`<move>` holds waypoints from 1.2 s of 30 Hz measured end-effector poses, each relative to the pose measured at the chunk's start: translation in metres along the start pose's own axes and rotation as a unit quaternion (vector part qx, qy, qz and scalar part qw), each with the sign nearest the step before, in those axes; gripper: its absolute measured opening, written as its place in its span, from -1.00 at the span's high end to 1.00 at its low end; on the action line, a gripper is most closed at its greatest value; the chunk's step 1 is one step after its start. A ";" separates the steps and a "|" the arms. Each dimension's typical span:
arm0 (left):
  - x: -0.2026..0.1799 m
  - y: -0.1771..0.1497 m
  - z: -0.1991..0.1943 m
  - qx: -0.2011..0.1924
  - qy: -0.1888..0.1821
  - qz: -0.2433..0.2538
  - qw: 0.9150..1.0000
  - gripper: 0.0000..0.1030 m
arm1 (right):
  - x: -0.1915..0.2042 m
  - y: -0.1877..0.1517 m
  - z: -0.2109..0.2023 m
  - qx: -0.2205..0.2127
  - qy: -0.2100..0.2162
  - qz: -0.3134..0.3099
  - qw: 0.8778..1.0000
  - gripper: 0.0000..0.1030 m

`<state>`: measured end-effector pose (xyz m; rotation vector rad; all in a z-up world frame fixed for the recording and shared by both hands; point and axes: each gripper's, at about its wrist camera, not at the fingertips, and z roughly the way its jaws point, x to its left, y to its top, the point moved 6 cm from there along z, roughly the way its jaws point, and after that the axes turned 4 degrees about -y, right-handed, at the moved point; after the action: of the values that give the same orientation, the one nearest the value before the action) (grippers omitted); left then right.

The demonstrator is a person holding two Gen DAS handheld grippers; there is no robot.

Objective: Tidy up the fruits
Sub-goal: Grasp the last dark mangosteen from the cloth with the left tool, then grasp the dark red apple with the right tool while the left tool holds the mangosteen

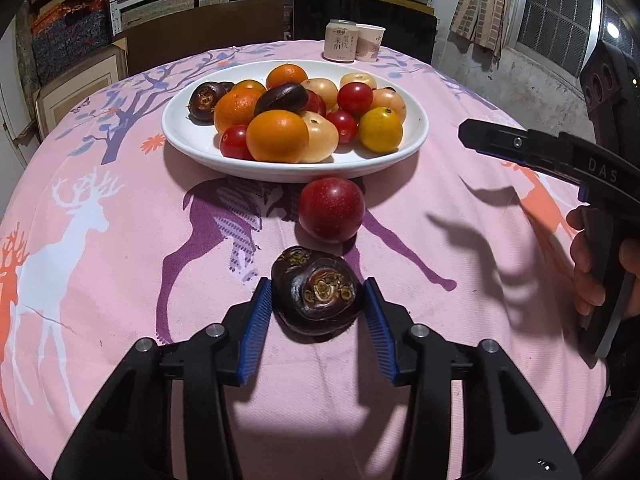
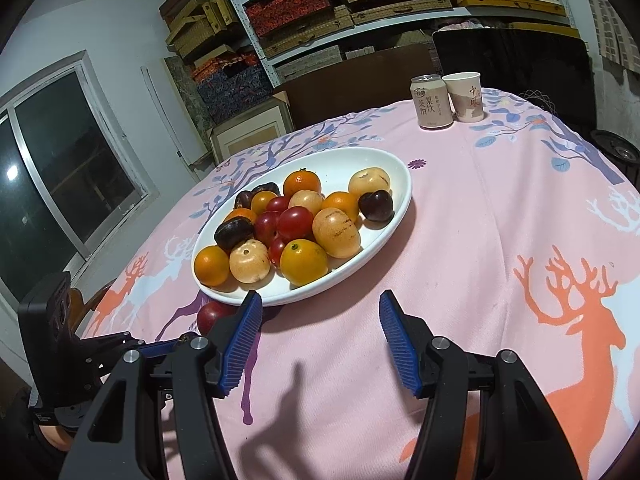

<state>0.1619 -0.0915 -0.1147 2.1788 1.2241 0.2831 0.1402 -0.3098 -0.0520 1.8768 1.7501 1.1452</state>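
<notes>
A white oval plate holds several oranges, red tomatoes, pale yellow fruits and dark water chestnuts; it also shows in the right wrist view. A red plum lies on the cloth just in front of the plate, partly seen in the right wrist view. A dark water chestnut lies on the cloth between the fingers of my left gripper, whose blue pads stand either side of it with small gaps; the jaws are open. My right gripper is open and empty, above the cloth near the plate's front edge.
A drink can and a paper cup stand at the table's far edge. The right gripper's body hangs at the right of the left wrist view. Shelves of boxes stand behind the table. A pink deer-print cloth covers the table.
</notes>
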 end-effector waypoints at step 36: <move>0.027 0.013 0.001 -0.023 0.014 -0.043 0.999 0.05 | 0.048 -0.016 0.019 0.038 0.017 -0.059 0.997 -0.19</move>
<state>0.1864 -0.0747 -0.1103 2.0841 1.3105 0.3026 0.1397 -0.2563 -0.0597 1.7799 1.9201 1.0861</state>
